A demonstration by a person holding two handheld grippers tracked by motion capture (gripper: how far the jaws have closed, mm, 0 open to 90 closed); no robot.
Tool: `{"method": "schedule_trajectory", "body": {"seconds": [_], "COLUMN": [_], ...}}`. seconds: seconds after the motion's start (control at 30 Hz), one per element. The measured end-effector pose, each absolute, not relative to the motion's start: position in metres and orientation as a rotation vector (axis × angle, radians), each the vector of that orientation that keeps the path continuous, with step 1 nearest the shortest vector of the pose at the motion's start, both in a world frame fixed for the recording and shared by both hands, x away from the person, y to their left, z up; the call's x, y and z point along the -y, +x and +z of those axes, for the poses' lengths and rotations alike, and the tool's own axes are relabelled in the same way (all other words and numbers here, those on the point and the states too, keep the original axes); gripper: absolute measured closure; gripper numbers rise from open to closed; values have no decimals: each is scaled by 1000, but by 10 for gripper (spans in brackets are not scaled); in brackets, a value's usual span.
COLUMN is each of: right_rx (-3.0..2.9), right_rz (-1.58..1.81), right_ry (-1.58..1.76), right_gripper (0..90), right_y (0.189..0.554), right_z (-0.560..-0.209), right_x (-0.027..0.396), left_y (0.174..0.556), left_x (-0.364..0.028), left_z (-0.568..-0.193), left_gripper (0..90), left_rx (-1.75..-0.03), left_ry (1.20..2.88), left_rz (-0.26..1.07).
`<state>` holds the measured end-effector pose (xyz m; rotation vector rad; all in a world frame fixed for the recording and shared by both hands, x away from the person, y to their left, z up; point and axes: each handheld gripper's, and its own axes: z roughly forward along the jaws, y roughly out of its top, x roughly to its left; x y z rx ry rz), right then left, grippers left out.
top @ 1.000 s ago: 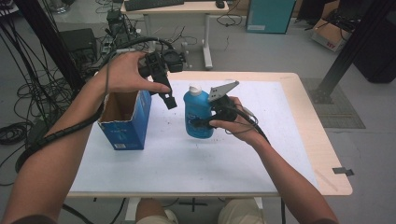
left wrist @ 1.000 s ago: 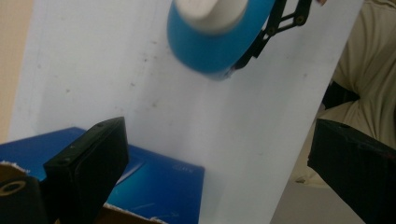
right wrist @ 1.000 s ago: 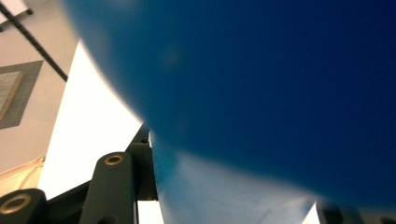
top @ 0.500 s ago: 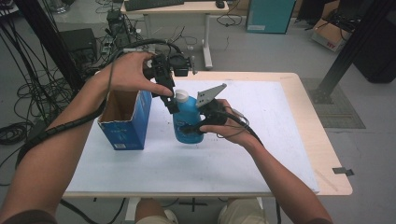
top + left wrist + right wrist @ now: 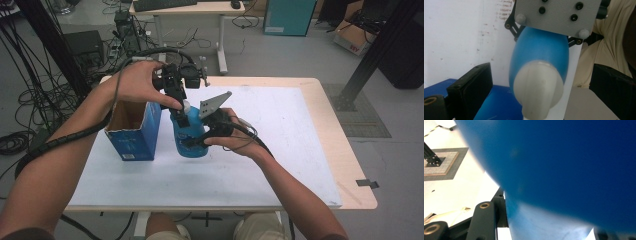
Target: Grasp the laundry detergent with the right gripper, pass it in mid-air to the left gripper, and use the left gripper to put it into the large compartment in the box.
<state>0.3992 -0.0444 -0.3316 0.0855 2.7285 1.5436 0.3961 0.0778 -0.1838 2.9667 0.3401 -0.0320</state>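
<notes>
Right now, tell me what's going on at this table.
A person at a white table works with handheld tongs in each hand. The right tongs are shut on the body of a blue bottle, holding it tilted next to an open blue box. The left tongs are over the bottle's white cap, which sits between their jaws; these still stand apart from it in the left gripper view.
</notes>
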Motion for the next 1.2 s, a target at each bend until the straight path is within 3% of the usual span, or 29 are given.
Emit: {"method": "schedule_trajectory", "body": {"seconds": [1.2], "right_rx": [-2718], "right_rz": [1534], "right_ry": [-13], "right_gripper": [436], "right_y": [400], "right_z": [-323], "right_x": [41], "left_y": [398], "left_x": [-73], "left_z": [-200], "left_gripper": [50], "left_rx": [-302], "left_ry": [3026], "left_rz": [-69]}}
